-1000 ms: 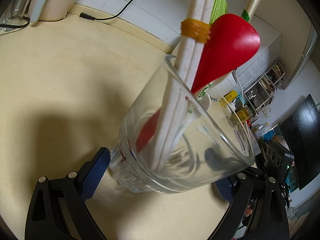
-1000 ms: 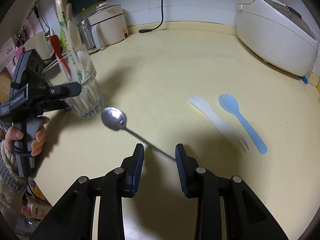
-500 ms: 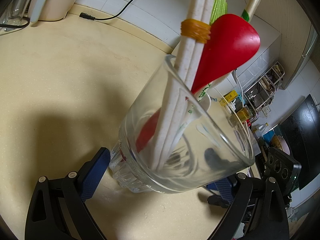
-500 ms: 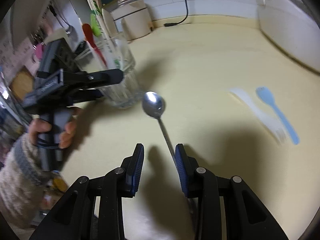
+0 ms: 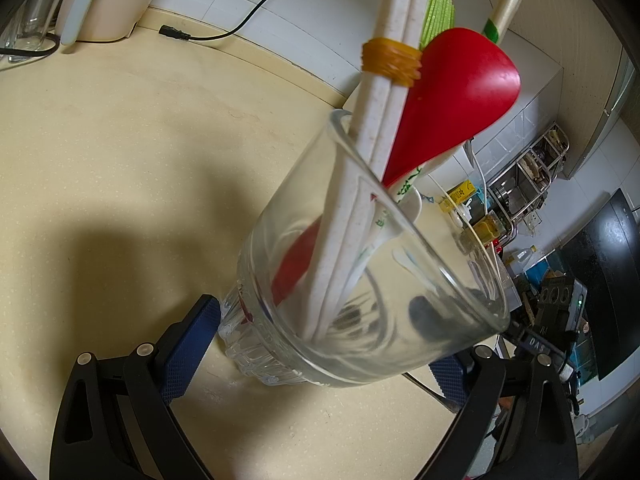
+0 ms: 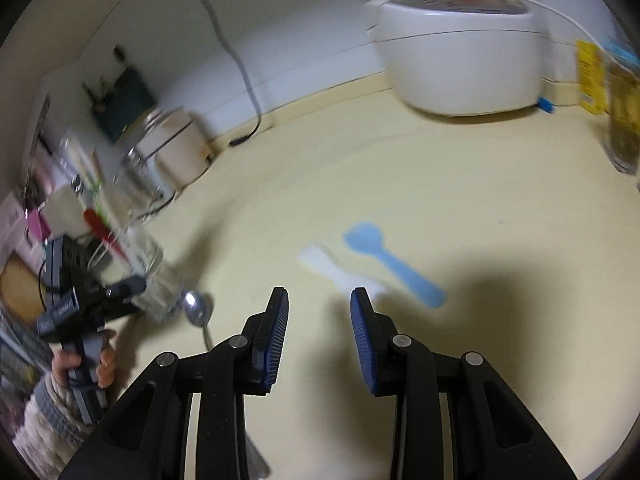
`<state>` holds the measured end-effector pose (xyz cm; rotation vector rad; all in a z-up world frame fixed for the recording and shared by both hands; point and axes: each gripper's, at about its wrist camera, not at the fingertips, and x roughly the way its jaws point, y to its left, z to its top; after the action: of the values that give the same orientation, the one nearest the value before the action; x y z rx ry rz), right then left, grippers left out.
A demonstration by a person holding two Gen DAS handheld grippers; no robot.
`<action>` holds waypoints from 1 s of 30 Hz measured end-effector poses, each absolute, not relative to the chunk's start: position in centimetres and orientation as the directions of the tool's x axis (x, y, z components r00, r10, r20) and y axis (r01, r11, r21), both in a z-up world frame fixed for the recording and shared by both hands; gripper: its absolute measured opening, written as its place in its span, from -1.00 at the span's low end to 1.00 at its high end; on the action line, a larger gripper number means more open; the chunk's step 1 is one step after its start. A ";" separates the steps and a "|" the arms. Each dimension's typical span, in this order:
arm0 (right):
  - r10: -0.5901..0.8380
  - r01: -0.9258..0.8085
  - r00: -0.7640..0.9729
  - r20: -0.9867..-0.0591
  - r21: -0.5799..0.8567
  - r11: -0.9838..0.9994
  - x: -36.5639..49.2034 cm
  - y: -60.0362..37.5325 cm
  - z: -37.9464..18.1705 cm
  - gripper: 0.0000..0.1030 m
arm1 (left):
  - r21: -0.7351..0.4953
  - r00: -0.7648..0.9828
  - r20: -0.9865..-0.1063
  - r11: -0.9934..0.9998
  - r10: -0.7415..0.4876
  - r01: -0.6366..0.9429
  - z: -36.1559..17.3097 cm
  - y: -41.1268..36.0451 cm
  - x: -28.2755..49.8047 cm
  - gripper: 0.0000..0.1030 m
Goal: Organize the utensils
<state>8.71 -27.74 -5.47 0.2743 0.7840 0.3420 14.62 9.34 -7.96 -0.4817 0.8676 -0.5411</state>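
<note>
Setting: cream kitchen counter [image 6: 400, 168] backed by white tile, with a white rice cooker [image 6: 460, 60] at 1 o'clock in the right wrist view.
Glass [image 5: 360, 264]: clamped near its base by the left gripper [image 5: 320, 344], judged to be steadied while utensils are dropped in.
Contents: a red spoon [image 5: 452, 108] and banded white chopsticks [image 5: 384, 96] are stood inside, leaning on the rim.
Metal spoon [image 6: 198, 306]: seen lying on the counter just beside the glass, at 9 o'clock.
Right gripper [image 6: 319, 320]: jaws parted with nothing between them; no grip is shown.
Loose items: a white fork [image 6: 336, 270] and a blue fork [image 6: 394, 266] are left flat just ahead, probably next to be gathered.
Writing: green print on a wrapper in the glass, too blurred to be read.
</note>
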 end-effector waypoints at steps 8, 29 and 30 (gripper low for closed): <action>0.414 -0.211 0.641 -0.647 0.370 0.905 8.6 -27.8 -5.4 -0.36 | -0.596 0.531 -0.577 0.764 -0.621 0.245 -8.0 9.4 14.6 0.88; 0.371 -0.586 0.511 -0.776 0.002 0.810 9.6 -10.4 -6.9 -0.36 | -0.596 0.531 -0.577 0.764 -0.621 0.245 -8.0 9.4 14.6 0.88; 0.359 -0.591 0.510 -0.782 -0.015 0.807 9.7 -10.0 -7.1 -0.36 | -0.596 0.531 -0.577 0.764 -0.621 0.245 -8.0 9.3 14.6 0.88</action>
<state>9.70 -10.01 -7.08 -0.2970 0.8615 0.5814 14.64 9.35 -7.96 -0.4817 0.8676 -0.5411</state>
